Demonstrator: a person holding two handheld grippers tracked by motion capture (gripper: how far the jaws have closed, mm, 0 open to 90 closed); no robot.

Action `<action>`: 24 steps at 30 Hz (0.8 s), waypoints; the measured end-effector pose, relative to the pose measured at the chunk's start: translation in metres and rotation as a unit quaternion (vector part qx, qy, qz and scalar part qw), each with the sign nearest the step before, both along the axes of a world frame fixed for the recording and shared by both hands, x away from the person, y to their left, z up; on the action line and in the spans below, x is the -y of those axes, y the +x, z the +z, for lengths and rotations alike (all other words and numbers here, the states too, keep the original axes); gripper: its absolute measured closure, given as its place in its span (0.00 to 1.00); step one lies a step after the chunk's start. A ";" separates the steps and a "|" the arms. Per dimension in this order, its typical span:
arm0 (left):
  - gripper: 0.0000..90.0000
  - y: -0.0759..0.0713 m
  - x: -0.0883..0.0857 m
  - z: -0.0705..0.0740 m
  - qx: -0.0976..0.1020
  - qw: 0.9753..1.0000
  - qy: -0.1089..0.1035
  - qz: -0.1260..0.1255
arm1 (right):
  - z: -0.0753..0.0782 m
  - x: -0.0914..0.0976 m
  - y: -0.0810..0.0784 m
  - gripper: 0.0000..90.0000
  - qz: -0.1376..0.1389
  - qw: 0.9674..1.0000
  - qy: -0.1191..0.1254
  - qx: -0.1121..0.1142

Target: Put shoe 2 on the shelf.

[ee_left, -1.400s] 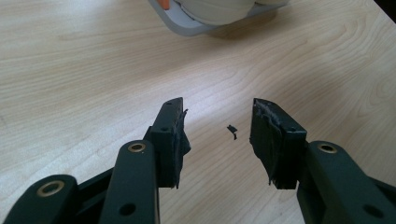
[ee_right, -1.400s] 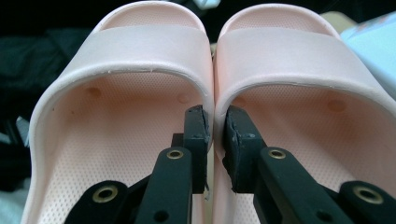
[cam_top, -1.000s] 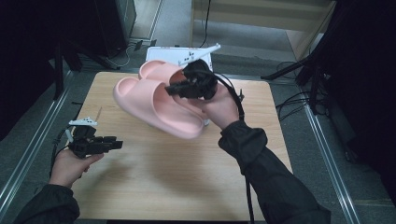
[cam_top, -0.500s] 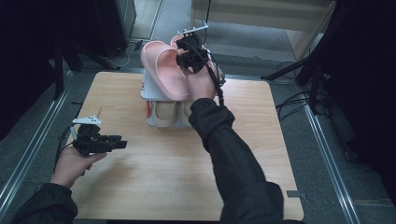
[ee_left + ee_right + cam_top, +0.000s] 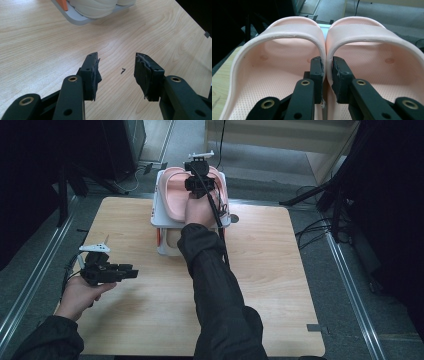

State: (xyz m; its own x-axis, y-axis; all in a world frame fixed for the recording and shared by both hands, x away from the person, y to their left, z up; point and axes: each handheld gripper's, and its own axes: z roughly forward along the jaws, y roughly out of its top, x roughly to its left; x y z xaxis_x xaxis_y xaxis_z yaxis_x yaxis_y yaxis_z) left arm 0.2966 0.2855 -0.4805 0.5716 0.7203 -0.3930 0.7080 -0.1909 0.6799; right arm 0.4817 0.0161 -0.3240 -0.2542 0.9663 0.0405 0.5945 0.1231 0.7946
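A pair of pink slippers (image 5: pixel 172 195) lies side by side on the top shelf of a small white rack (image 5: pixel 159 219) at the table's far edge. My right gripper (image 5: pixel 200 182) reaches over them on an outstretched arm. In the right gripper view its jaws (image 5: pixel 326 61) are shut on the two inner side walls of the slippers (image 5: pixel 287 50), pinching them together. My left gripper (image 5: pixel 132 271) is held low over the table's near left. Its jaws (image 5: pixel 116 58) are open with only bare wood between them.
The rack's lower tray (image 5: pixel 75 18) holds cream-coloured shoes (image 5: pixel 97 6) beside an orange post (image 5: pixel 63 3). The wooden table (image 5: pixel 280 270) stretches from the rack toward me. Metal rails run along the floor on both sides, and cables lie at the right.
My right gripper carried the pink slippers from above the table's middle to the far rack and lowered them onto its top shelf. The left gripper stayed where it was.
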 end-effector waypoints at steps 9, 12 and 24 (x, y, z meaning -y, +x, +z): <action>0.60 0.000 0.001 0.000 -0.001 1.000 0.001 -0.002 | -0.008 -0.003 -0.005 0.88 -0.013 1.000 0.019 0.005; 0.60 0.000 0.001 0.000 -0.001 1.000 0.001 -0.003 | -0.009 -0.004 -0.005 0.84 -0.010 1.000 0.013 0.013; 0.60 0.001 0.001 -0.001 -0.004 1.000 0.001 -0.002 | -0.011 -0.001 0.005 0.88 -0.015 1.000 0.016 0.008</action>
State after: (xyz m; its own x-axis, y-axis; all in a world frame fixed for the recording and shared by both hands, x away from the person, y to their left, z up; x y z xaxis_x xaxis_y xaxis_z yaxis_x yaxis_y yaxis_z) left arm 0.2974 0.2844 -0.4817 0.5717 0.7185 -0.3961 0.7124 -0.1951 0.6741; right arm 0.4865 0.0170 -0.3346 -0.2257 0.9719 0.0674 0.5846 0.0797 0.8074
